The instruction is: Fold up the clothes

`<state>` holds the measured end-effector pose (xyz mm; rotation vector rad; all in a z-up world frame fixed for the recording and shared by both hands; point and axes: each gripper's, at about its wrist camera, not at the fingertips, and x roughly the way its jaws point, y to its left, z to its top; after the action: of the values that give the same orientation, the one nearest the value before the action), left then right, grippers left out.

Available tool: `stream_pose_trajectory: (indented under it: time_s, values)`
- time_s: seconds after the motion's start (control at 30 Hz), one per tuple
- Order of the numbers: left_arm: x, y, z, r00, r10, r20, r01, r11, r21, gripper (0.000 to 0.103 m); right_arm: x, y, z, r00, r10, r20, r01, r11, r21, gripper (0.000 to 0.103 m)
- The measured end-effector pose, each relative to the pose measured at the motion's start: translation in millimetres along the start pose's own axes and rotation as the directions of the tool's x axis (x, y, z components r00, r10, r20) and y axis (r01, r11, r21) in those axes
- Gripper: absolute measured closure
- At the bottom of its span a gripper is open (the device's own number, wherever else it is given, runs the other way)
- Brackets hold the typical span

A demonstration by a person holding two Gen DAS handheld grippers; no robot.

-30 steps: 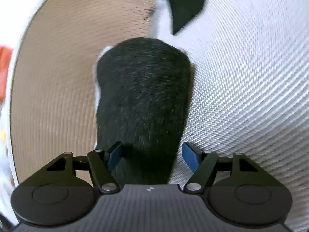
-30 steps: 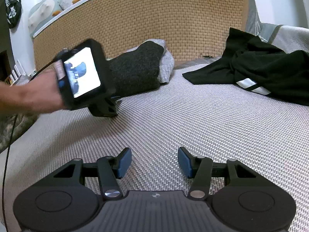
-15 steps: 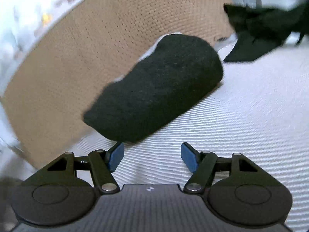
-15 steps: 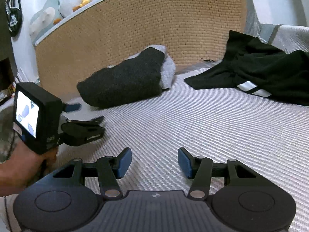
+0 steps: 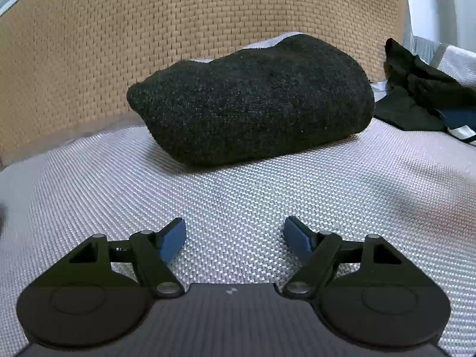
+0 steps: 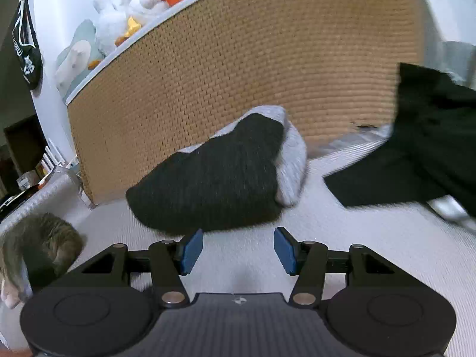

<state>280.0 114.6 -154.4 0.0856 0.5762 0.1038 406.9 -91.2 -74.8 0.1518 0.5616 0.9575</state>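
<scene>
Here the folded bundle point(image 5: 253, 104) rests by the headboard point(image 5: 148, 29), clear of the bed's point(image 5: 238, 202) working area — both jaws empty, left gripper point(image 5: 235, 235) opening, right gripper point(image 6: 238, 250) wide.

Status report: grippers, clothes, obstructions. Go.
Left gripper empty, jaws opening. Right gripper open, empty. Folded dark garment on grey one by woven headboard; black garment unfolded, right. Nothing in the way.

Soft, even indoor light with faint shadows. Both fisheye views bow at the edges. The right wrist view is motion-blurred.
</scene>
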Motion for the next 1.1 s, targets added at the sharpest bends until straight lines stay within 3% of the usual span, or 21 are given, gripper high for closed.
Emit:
stream_pose_trajectory:
  time_s: [0.13, 0.27, 0.4, 0.6, 0.73, 0.83, 1.1]
  values:
    - [-5, 1, -5, 1.0, -0.021, -0.004, 0.021, 0.999, -0.041, 0.025, 37, -18, 31, 0.997, 0.063, -0.038, -0.063, 0.998, 0.002, 0.045]
    - [1, 4, -5, 0.999, -0.036, 0.004, 0.036, 0.997, -0.062, 0.025, 59, -40, 52, 0.997, 0.054, -0.063, -0.052, 0.998, 0.033, 0.044]
    - [2, 5, -5, 0.999, -0.042, 0.01, 0.043, 0.996, -0.074, 0.025, 77, -50, 66, 0.99, 0.094, -0.103, -0.094, 0.996, 0.012, 0.04]
    - [3, 6, -5, 0.999, -0.047, 0.017, 0.048, 0.995, -0.085, 0.026, 98, -55, 75, 0.98, 0.131, -0.148, -0.135, 0.991, -0.018, 0.038]
    - [3, 6, -4, 0.999, -0.047, 0.021, 0.049, 0.995, -0.089, 0.026, 107, -59, 78, 0.977, 0.128, -0.168, -0.135, 0.991, -0.028, 0.025]
    - [2, 6, -3, 0.999, -0.048, 0.024, 0.05, 0.995, -0.091, 0.026, 117, -67, 83, 0.973, 0.133, -0.19, -0.136, 0.991, -0.002, 0.017]
    - [-1, 8, -3, 0.998, -0.054, 0.033, 0.058, 0.993, -0.107, 0.026, 139, -74, 86, 0.953, 0.194, -0.235, -0.181, 0.981, 0.077, 0.013]
